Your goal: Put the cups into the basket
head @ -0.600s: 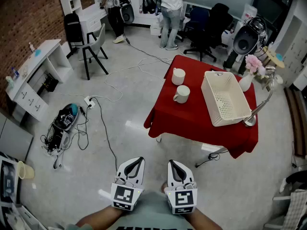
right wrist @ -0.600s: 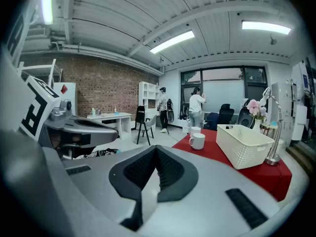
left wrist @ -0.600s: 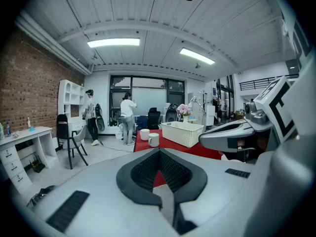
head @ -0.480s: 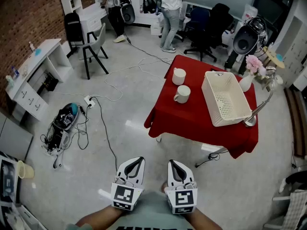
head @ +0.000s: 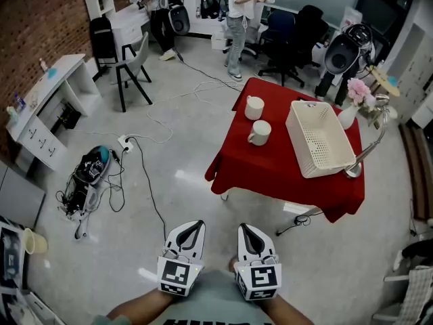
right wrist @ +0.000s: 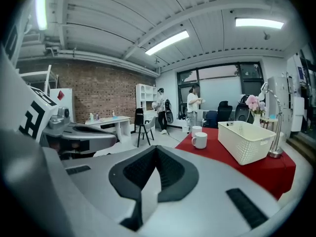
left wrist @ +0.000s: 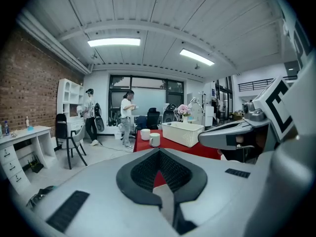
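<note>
Not much changed since the earlier frame. Your left gripper and right gripper hung in about the same spot low in the head view. The right one's marker cube looked a touch more twisted than before. The person at the back had turned and lifted an arm.

Both cups stood upright, mouths up, on the red table, well ahead of you. The far cup sat near the back corner. The near cup was just in front of it, handle sticking out to the left and a bit toward you. I couldn't make out the far cup's handle. The basket sat empty beside them on the right, open side up, with its long axis running away from you and skewed slightly.

Your forearms came in from the bottom edge. The grippers were side by side over the floor, cubes up, noses tipped a little down toward the table. Both were clenched on nothing, as the gripper views showed.
</note>
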`<state>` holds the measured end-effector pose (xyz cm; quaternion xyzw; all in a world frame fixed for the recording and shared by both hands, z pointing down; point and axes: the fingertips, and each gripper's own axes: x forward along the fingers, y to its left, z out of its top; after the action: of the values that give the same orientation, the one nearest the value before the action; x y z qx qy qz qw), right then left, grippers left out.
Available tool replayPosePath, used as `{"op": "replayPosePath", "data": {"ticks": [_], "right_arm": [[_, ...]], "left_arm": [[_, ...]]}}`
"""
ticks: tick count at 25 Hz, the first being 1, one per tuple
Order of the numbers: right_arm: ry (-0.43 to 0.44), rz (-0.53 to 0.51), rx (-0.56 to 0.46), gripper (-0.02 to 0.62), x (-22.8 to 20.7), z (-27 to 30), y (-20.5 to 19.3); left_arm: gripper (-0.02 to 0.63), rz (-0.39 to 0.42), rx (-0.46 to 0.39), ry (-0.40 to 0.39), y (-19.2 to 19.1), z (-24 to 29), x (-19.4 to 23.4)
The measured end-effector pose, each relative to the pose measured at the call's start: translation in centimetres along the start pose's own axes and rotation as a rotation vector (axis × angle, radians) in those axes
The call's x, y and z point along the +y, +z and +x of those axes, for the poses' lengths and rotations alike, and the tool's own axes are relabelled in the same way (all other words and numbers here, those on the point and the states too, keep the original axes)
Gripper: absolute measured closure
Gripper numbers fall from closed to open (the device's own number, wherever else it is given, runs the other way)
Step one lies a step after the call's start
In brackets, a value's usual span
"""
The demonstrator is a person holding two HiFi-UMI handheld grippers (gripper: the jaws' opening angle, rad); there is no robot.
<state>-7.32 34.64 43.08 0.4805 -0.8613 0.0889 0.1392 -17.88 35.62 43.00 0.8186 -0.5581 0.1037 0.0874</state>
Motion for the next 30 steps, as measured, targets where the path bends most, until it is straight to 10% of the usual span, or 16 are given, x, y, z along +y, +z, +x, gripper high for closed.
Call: {"op": "replayPosePath", "data": {"ticks": [30], "right_arm": [[-0.101, -0.041, -0.026, 0.583, 8.4, 5.5, 2.1]], "left_arm": [[0.601, -0.043, -0.094, 0.019, 0.4, -3.4, 9.4]]}}
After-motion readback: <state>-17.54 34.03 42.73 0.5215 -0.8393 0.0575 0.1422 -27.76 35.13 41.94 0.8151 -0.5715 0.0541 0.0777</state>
